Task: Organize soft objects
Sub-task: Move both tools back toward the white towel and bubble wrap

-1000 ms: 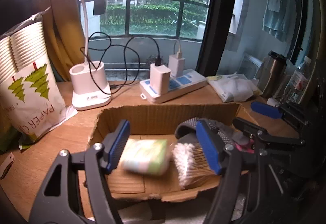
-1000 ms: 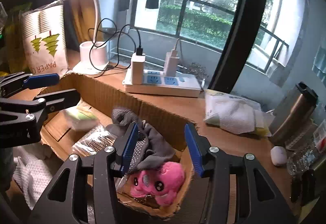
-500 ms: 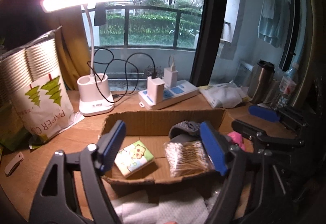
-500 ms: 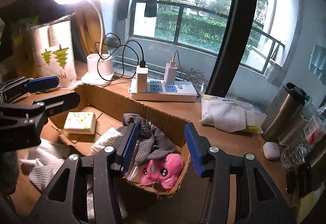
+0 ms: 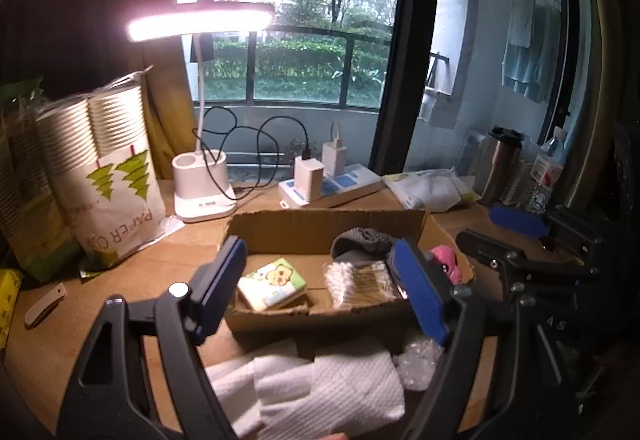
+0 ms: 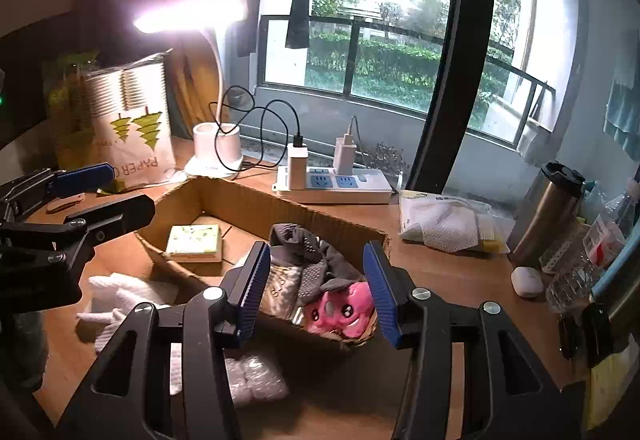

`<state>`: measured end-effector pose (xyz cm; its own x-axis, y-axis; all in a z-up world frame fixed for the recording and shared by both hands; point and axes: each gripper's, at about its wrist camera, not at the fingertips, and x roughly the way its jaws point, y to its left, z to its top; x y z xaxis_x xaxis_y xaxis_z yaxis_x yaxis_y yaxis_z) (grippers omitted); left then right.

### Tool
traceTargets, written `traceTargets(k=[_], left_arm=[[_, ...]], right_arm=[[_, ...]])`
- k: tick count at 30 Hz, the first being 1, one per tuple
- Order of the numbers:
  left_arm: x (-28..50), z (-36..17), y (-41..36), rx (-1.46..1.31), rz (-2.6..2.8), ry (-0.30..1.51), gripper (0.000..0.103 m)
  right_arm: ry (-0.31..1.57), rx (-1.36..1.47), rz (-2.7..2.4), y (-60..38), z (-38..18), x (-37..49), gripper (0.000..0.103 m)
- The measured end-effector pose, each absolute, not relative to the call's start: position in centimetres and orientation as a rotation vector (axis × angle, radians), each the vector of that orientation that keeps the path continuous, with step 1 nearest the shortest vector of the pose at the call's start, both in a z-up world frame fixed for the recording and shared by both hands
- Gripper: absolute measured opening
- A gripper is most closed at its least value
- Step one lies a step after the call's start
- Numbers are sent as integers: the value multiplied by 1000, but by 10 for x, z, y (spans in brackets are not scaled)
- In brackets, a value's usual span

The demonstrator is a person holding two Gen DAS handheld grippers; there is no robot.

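sitting on a wooden desk (image 5: 168, 260), a shallow cardboard box (image 5: 328, 218) holds most of the soft things. inside it, a small tissue pack (image 5: 273, 283) with a cartoon face lies flat at the left end, a clear bag of cotton swabs (image 5: 358, 280) lies beside it in the middle, a grey sock (image 6: 308, 244) is bunched behind the swabs, and a pink plush toy (image 6: 340, 306) sits at the right end against the box's near wall. a folded white towel (image 5: 320, 388) lies on the desk just in front of the box, outside it, with a piece of bubble wrap (image 5: 420, 360) touching its right side.

the left gripper (image 5: 320, 286) hangs above the box's near edge with its blue pads (image 5: 218, 284) spread wide; its jaws have just been opening, and nothing is caught between them, the tissue pack and swabs lying free below. the right gripper (image 6: 316, 290) hovers over the right end of the box, jaws parted and empty, the plush toy and sock showing in the gap underneath without contact.

behind the box stand a lit desk lamp (image 5: 202, 196), a power strip (image 5: 332, 186) with two chargers plugged in, and a bag of paper cups (image 5: 96, 168) to the left. to the right lie a plastic bag of cloths (image 6: 448, 222) and a steel travel mug (image 6: 548, 212).
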<state>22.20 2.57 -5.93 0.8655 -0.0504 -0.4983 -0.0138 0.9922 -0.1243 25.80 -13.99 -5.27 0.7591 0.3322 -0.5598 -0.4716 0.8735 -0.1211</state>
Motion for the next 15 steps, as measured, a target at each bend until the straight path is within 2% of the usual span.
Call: traceTargets(k=[15], left_arm=[[179, -74, 47, -164, 1, 531, 78]], right_arm=[[579, -290, 474, -119, -63, 223, 52]])
